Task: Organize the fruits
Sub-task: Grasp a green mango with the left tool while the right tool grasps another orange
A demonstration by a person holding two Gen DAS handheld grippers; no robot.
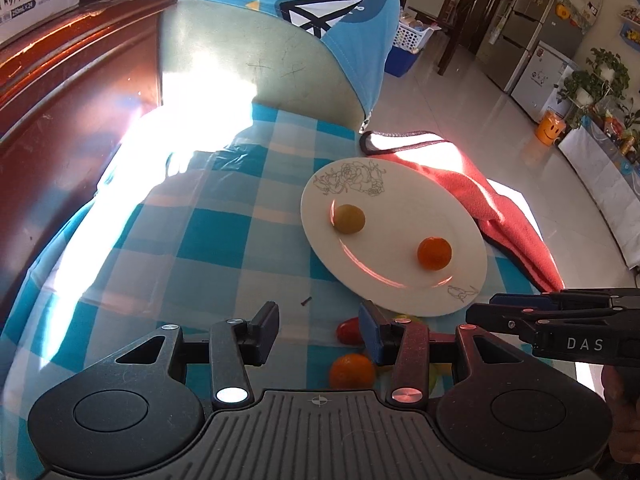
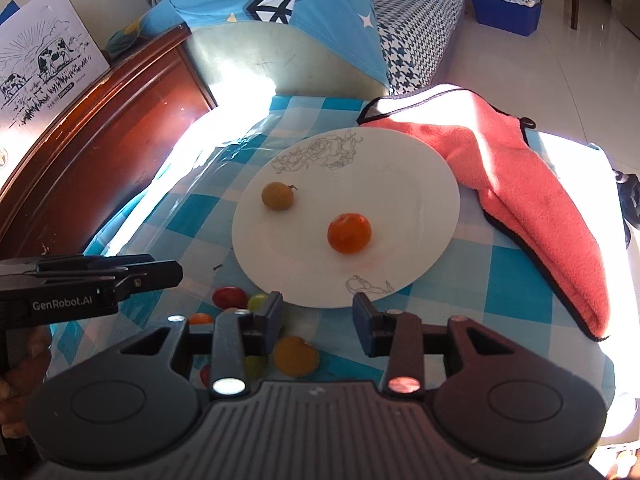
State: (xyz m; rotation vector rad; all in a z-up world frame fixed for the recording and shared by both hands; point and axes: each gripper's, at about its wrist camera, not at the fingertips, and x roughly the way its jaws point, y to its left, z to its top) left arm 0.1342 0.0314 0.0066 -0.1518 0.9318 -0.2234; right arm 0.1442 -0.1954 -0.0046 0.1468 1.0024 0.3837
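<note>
A white plate (image 1: pixel 404 280) (image 2: pixel 400 184) lies on the blue checked cloth. On it sit a yellow-green fruit (image 1: pixel 349 219) (image 2: pixel 277 196) and an orange mandarin (image 1: pixel 434 253) (image 2: pixel 349 233). Loose fruits lie in front of the plate: a red one (image 1: pixel 349 330) (image 2: pixel 229 297), an orange one (image 1: pixel 352 370) and a yellow-orange one (image 2: pixel 295 356), partly hidden by the fingers. My left gripper (image 1: pixel 319 326) is open and empty above the loose fruits. My right gripper (image 2: pixel 317 318) is open and empty at the plate's near rim; it also shows in the left wrist view (image 1: pixel 480 312).
A pink fleece cloth (image 2: pixel 532 200) (image 1: pixel 508 216) lies right of the plate. A dark wooden bed frame (image 2: pixel 92 144) stands at the left. A chair back draped in blue fabric (image 2: pixel 288 20) stands behind the table. A small dark screw (image 1: pixel 306 301) lies on the cloth.
</note>
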